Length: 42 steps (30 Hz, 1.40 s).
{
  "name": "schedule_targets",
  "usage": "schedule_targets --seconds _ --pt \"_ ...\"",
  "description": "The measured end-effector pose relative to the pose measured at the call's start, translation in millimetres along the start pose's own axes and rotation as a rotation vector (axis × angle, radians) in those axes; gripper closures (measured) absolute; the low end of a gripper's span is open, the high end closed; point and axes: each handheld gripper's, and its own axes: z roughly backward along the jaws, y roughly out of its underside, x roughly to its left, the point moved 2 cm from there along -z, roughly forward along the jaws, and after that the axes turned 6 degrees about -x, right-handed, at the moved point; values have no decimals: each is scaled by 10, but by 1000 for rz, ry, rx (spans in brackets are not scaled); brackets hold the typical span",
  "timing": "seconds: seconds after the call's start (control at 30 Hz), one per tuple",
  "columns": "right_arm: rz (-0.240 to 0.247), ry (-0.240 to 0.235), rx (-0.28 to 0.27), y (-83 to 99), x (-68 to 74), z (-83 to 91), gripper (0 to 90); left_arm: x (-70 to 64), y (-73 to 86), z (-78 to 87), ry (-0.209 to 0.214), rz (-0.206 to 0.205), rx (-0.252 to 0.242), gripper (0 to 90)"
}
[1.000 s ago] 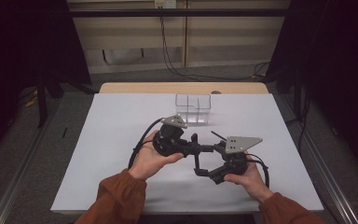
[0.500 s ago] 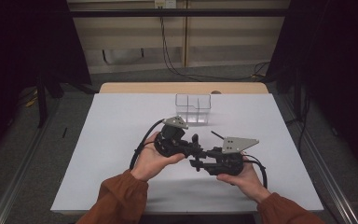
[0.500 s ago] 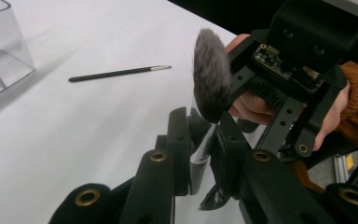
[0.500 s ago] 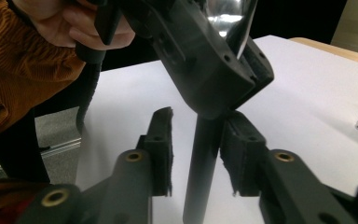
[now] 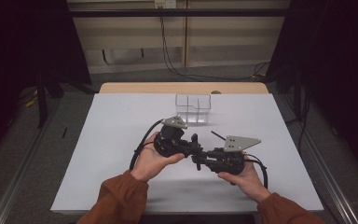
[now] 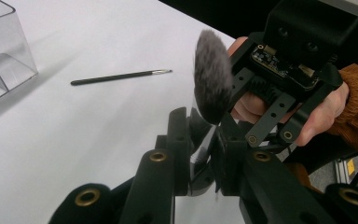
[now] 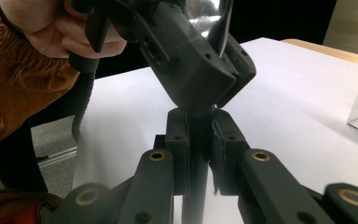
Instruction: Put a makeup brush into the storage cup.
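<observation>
Left gripper (image 5: 192, 142), in front of the clear box (image 5: 193, 108), clamped on the shiny ferrule of a fluffy makeup brush (image 6: 212, 77) (bristles up in the left gripper view). Right gripper (image 5: 204, 158), further toward the person from the box, closed on the brush's dark handle end. Held at both ends, probably for a handover. Right of the box, a thin black brush (image 6: 120, 76) lying on the white table (image 5: 121, 116). No readable writing anywhere.

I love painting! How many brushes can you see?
2. A fluffy brush is held between both tongs, above the table. A thin black brush lies on the table near the clear box.
</observation>
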Motion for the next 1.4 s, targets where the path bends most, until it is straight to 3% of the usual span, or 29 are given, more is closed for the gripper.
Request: schedule_targets --seconds 0.23,0.33,0.5,0.67,0.8,0.9,1.03,1.13,1.4 --pt "-1 8 -4 1 -3 3 804 -8 -4 4 3 -8 -19 768" --pt "6 18 5 8 -8 2 804 -8 -6 12 9 -6 -25 681" --pt "4 27 -1 -1 -27 18 804 -26 -3 39 13 -30 -37 616" --pt "4 34 -3 -4 -37 31 804 -16 2 106 -10 -44 -83 468" --pt "7 36 -2 -5 -40 33 804 20 26 149 -35 -31 -105 315" --pt "7 38 -4 -4 -46 34 804 62 64 168 -84 -38 -127 193" --pt "9 41 -6 -9 -49 39 804 130 113 214 -121 -21 -155 109" --pt "7 45 -7 -13 -53 48 804 177 152 287 -123 3 -174 101" --pt "11 59 -4 -13 -65 63 804 254 294 495 -196 -22 -216 49"
